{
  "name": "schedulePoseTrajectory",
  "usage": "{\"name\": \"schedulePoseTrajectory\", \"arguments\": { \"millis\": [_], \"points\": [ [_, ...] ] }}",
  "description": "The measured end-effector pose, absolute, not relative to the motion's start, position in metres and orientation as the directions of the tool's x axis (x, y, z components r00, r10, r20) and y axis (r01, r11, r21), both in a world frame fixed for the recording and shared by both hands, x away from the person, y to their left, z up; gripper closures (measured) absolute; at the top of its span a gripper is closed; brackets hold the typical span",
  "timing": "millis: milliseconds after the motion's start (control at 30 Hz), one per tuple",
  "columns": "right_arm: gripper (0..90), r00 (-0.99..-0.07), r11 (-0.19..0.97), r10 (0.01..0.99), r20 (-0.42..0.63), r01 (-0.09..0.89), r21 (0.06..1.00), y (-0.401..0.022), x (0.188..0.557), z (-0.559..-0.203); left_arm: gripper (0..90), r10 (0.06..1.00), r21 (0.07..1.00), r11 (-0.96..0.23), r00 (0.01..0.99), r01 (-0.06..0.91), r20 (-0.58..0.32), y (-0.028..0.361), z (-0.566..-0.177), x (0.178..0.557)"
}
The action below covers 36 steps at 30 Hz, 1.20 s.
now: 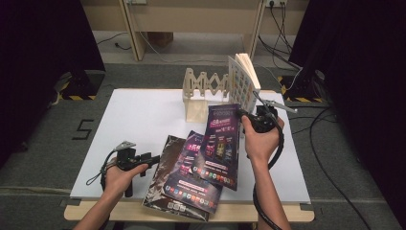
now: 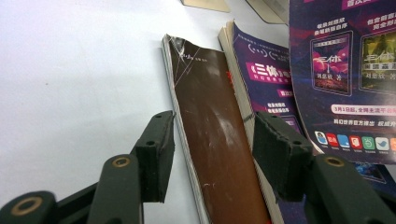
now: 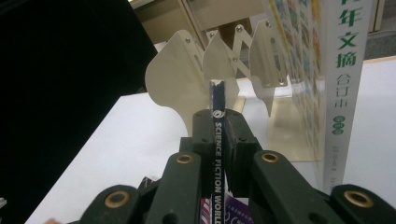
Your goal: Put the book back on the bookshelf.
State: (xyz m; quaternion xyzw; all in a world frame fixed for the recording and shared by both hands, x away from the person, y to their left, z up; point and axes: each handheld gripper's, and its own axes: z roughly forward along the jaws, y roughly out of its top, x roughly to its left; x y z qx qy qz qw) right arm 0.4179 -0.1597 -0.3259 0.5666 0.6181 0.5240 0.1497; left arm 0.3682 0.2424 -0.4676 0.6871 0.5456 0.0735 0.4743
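Observation:
My right gripper (image 1: pixel 245 117) (image 3: pixel 218 122) is shut on the spine of a purple magazine (image 1: pixel 221 143) (image 3: pixel 216 95), which hangs raised and tilted over the table. Ahead of it stands a cream folding book rack (image 1: pixel 203 91) (image 3: pixel 177 79) with an upright white book (image 1: pixel 244 81) (image 3: pixel 343 70) at its right end. My left gripper (image 1: pixel 154 158) (image 2: pixel 212 135) is open near the front left, its jaws on either side of the edge of a brown-covered book (image 1: pixel 165 167) (image 2: pixel 210 121) lying flat. A second purple magazine (image 1: pixel 191 184) (image 2: pixel 266 74) lies against that book.
Everything rests on a white board (image 1: pixel 134 124) over a wooden table. Cables run on the floor at the right (image 1: pixel 330 143). Black curtains hang on both sides, and wooden table legs (image 1: pixel 131 33) stand beyond the far edge.

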Motion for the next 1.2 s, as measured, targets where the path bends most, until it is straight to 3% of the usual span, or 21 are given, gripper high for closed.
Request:
{"name": "schedulePoseTrajectory", "arguments": {
  "millis": [1200],
  "points": [
    [84.8,-0.326,-0.186,0.877,0.353,0.446,0.875,-0.146,0.437,-0.292,47.3,0.826,0.731,0.032,0.393,0.682,-0.404,0.244,-0.468,0.369]
  ]
}}
